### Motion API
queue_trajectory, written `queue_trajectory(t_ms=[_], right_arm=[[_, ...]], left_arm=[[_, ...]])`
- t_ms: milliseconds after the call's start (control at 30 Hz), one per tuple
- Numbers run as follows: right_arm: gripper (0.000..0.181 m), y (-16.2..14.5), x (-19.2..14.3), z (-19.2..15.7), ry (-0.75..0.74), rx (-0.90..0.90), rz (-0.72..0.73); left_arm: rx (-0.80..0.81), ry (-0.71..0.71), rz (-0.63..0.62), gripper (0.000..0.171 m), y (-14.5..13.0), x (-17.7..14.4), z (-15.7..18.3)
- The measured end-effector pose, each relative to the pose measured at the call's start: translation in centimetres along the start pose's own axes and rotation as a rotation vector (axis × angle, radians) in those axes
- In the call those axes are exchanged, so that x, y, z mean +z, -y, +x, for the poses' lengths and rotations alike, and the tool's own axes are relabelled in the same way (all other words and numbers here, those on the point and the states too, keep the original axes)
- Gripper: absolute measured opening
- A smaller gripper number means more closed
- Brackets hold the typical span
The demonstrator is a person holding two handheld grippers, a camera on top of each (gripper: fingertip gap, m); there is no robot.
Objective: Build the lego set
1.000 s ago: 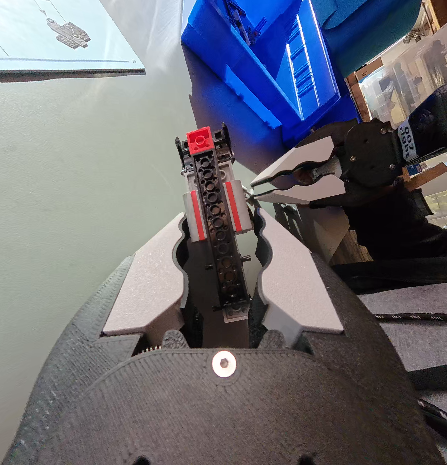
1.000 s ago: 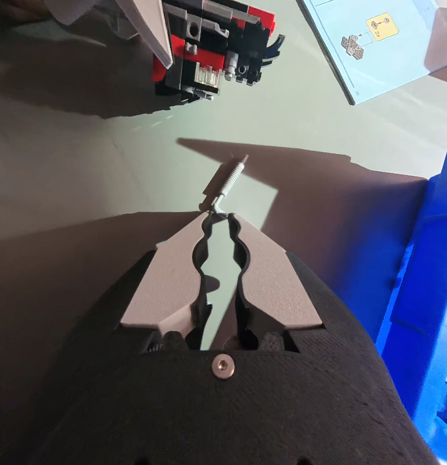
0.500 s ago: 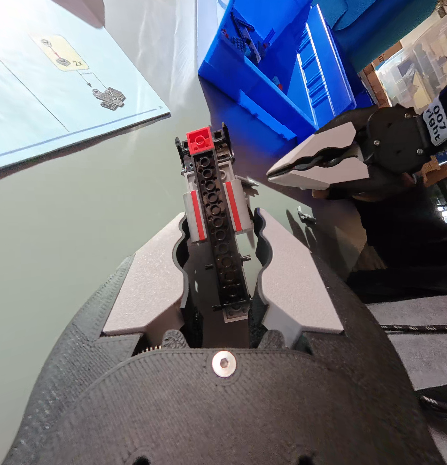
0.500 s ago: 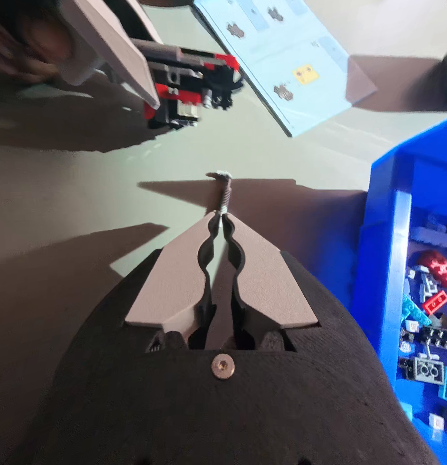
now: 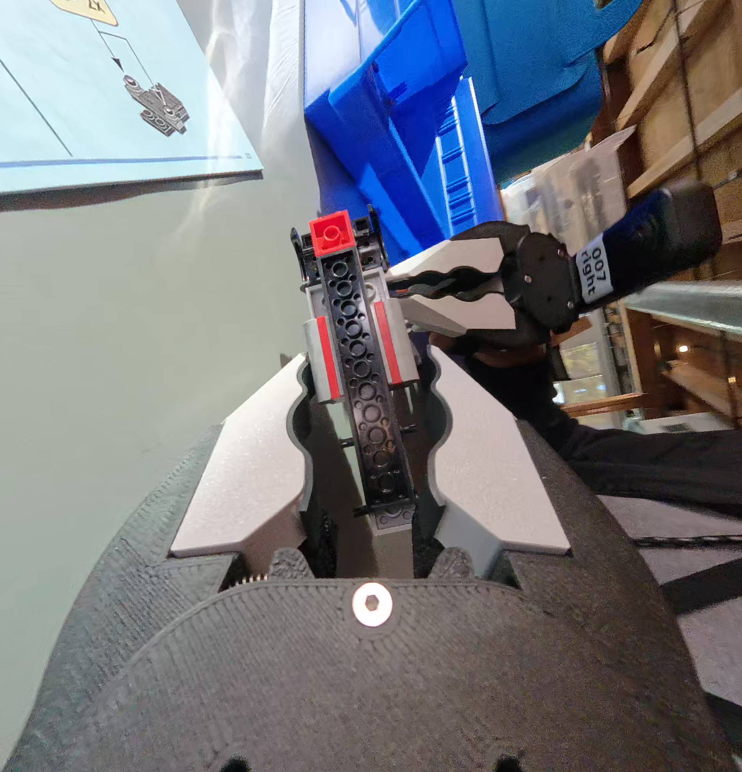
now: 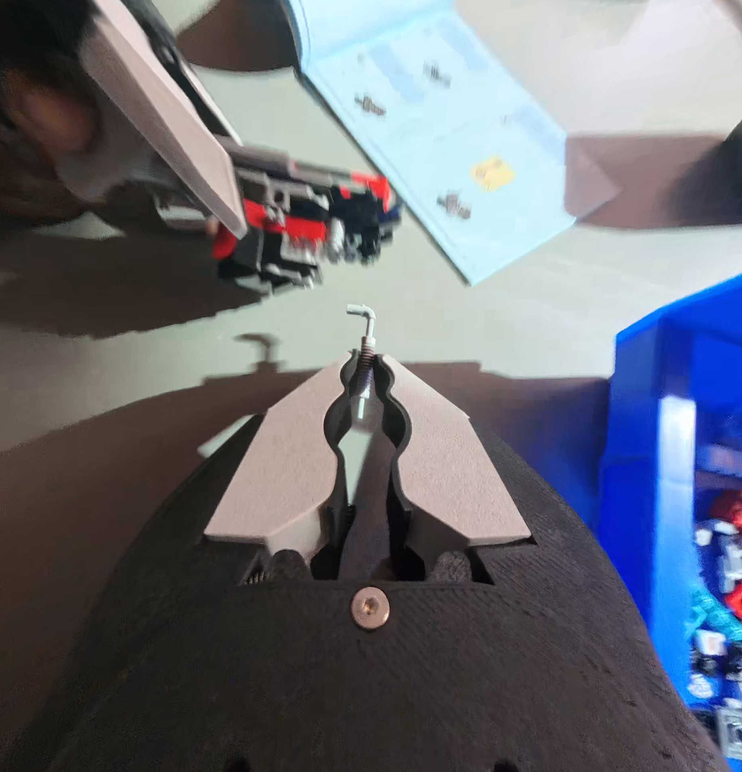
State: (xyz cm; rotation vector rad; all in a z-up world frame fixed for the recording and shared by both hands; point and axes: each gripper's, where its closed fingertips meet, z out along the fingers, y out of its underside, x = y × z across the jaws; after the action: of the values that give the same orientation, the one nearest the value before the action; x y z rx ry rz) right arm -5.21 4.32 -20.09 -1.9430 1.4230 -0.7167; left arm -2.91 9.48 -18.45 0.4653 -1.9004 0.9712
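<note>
On pale green tabletop (image 5: pixel 110 334), blue bin (image 5: pixel 402 138).

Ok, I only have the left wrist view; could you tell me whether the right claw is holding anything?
Observer: Yes, the right claw is shut on a thin grey pin, pinched at its tips.
Operator: Thanks, which way does its bent end point?
Observer: Beyond the tips, hooking sideways toward the model in the left claw.
Operator: Is anything in the blue bin?
Observer: Yes, loose pieces, red, grey and black, lie inside.
</note>
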Motion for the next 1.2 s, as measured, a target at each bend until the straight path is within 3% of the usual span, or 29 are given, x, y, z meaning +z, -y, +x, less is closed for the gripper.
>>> queue_trajectory(t_ms=[233, 367, 467, 767, 1200], right_arm=[[0.007, 7.4, -3.9, 3.5, -0.250, -0.221, 0.300], [0.007, 8.4, -4.3, 6.4, -0.420, -0.256, 0.317], [0.007, 7.3, -3.8, 7.6, -0.528, -0.347, 0.231], [0.008, 5.6, -1.6, 8.0, -0.661, -0.635, 0.018], [0.008, 4.9, -1.2, 7.5, -0.763, -0.963, -0.064]], left_arm=[[-0.141, -0.145, 0.043, 0.052, 5.1, 2.7, 1.3], [-0.028, -0.117, 0.008, 0.052, 8.3, 4.9, 1.1], [0.084, -0.089, -0.040, 0.052, 9.4, 5.8, 0.6], [0.048, -0.108, -0.131, 0.052, 7.9, 6.6, -0.9], [-0.028, -0.148, -0.148, 0.052, 7.4, 6.5, -0.9]])
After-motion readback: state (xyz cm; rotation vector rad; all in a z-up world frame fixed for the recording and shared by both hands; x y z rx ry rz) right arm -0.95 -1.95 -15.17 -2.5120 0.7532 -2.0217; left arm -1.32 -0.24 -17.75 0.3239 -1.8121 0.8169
